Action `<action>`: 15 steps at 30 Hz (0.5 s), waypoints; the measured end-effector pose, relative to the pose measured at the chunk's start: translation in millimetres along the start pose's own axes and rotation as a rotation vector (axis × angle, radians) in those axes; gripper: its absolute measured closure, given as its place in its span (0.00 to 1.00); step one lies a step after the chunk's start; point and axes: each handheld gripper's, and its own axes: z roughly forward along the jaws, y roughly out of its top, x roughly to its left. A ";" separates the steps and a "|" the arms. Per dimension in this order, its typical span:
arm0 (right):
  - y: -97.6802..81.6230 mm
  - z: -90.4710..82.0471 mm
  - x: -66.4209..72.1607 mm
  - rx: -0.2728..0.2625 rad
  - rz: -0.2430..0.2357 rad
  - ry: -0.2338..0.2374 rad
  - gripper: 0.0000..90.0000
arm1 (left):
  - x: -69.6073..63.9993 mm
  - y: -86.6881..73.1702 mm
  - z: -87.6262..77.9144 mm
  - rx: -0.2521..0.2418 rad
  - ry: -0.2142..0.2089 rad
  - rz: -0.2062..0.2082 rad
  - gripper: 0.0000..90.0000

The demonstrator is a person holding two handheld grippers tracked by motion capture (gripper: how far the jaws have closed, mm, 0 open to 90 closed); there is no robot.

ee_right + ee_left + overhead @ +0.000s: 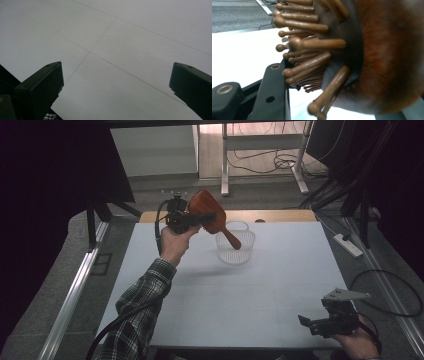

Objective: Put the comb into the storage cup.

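A reddish-brown wooden hairbrush (207, 212) is held up in the air above the far left part of the white table (250, 290). My left gripper (200, 218) is shut on its head. The brush handle slants down to the right, its tip over the rim of a white mesh basket (235, 251). In the left gripper view the brush's wooden pins (312, 45) and dark back (392, 55) sit right against one black finger (273, 87). My right gripper (314, 324) rests low at the table's front right, open, with bare table between its jaws (115, 82).
The basket stands at the table's far middle, with a wooden strip (280, 215) behind it. Desk legs and cables (280, 162) lie on the floor beyond. A power strip (347, 245) lies right of the table.
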 end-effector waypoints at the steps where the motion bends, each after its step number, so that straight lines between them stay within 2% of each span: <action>1: 0.0 0.0 0.2 0.000 -0.002 0.001 0.00 | 0.4 0.6 1.5 -0.001 0.003 -0.001 0.57; 8: -0.1 0.1 0.4 0.001 -0.006 0.003 0.00 | 3.3 2.9 11.9 -0.006 0.021 0.000 0.57; 15: 0.0 0.7 1.3 0.008 -0.017 0.003 0.00 | 7.9 -0.5 24.5 -0.012 0.030 -0.018 0.57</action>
